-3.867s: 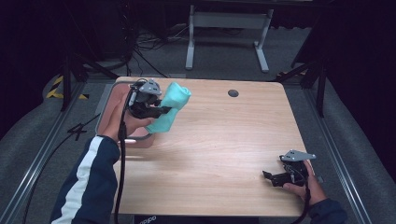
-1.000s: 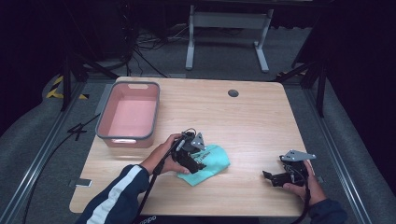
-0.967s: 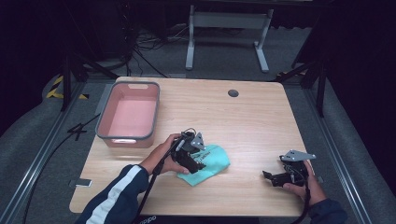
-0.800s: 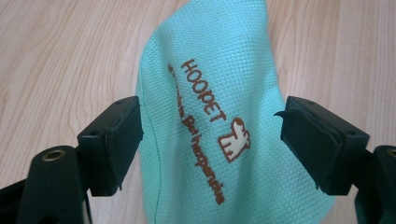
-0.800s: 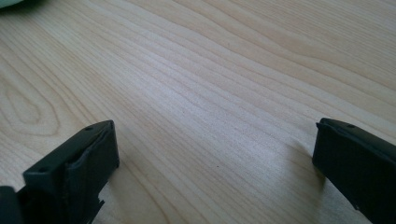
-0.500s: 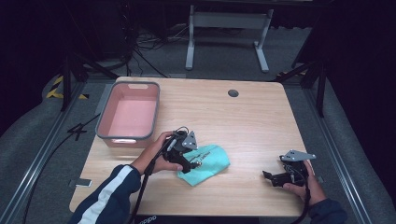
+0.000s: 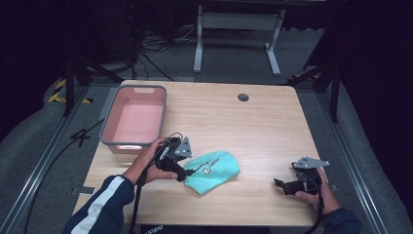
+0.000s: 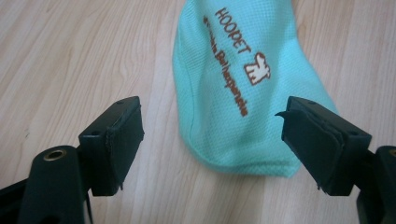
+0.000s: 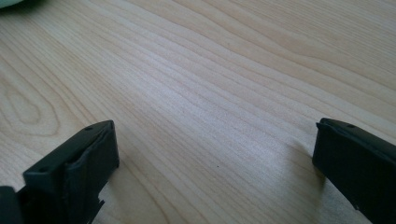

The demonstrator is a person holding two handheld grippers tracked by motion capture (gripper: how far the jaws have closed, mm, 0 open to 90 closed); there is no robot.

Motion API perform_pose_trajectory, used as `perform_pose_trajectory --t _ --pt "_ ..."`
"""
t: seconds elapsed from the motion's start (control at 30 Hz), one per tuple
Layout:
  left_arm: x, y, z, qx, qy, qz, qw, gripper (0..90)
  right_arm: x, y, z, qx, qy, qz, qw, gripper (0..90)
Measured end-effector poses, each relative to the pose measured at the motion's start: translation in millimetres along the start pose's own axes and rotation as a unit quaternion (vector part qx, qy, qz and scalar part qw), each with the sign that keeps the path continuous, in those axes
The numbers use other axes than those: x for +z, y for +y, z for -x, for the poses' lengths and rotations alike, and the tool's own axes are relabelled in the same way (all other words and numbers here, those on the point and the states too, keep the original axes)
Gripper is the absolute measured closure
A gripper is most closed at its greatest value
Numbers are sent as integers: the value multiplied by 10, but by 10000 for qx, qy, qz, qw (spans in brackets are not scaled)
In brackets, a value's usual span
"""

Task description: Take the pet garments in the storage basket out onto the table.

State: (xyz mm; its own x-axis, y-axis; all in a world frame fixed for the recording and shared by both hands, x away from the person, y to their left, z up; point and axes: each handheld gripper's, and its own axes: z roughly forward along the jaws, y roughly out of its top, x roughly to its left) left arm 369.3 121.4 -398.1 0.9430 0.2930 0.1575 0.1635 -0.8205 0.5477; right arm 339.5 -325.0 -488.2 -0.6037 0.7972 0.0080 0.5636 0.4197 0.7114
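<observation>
A mint-green mesh bag (image 7: 213,170) with brown lettering lies flat on the wooden table (image 7: 263,126), near the front middle. My left gripper (image 7: 187,173) sits just left of it, open, its tips at the bag's edge. In the left gripper view the bag (image 8: 233,88) lies on the wood ahead of the wide-spread jaws, not held. My right gripper (image 7: 281,185) rests low over the table at the front right, open, with bare wood (image 9: 210,107) between its jaws.
A pink bin with a grey rim (image 7: 108,127) stands empty at the table's left side. A dark round grommet (image 7: 243,97) sits near the far edge. Beyond the table are a white stand (image 7: 234,29) and cables on grey carpet.
The left gripper carried the bag from above the bin to the table's front middle, let it go and drew back slightly to the left. The right gripper stayed put.
</observation>
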Motion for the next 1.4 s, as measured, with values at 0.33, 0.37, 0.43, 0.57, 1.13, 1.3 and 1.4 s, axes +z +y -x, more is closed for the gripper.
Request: perform_pose_trajectory --t 0.33,0.37,0.43,0.57,1.13,1.3,1.4 --pt "-105 -222 19 -56 214 -103 9997 211 0 0 2 -16 -7 -5 10000 7" --pt "-118 -248 17 -58 238 -103 9996 211 0 0 2 -16 -7 -5 10000 7" --pt "-140 -304 17 -101 281 -126 9995 212 1 -1 2 -23 -11 -10 10000 7" --pt "-163 -433 23 -179 341 -164 9991 215 0 0 1 -13 -6 -5 10000 7" --pt "-205 -896 61 -372 667 -489 9959 194 0 0 1 -12 -5 -4 10000 7" --pt "-241 -1011 68 -441 716 -468 9954 195 0 0 0 3 0 -2 10000 7" --pt "-275 -1101 76 -506 755 -374 9952 195 0 0 0 2 0 0 10000 7"
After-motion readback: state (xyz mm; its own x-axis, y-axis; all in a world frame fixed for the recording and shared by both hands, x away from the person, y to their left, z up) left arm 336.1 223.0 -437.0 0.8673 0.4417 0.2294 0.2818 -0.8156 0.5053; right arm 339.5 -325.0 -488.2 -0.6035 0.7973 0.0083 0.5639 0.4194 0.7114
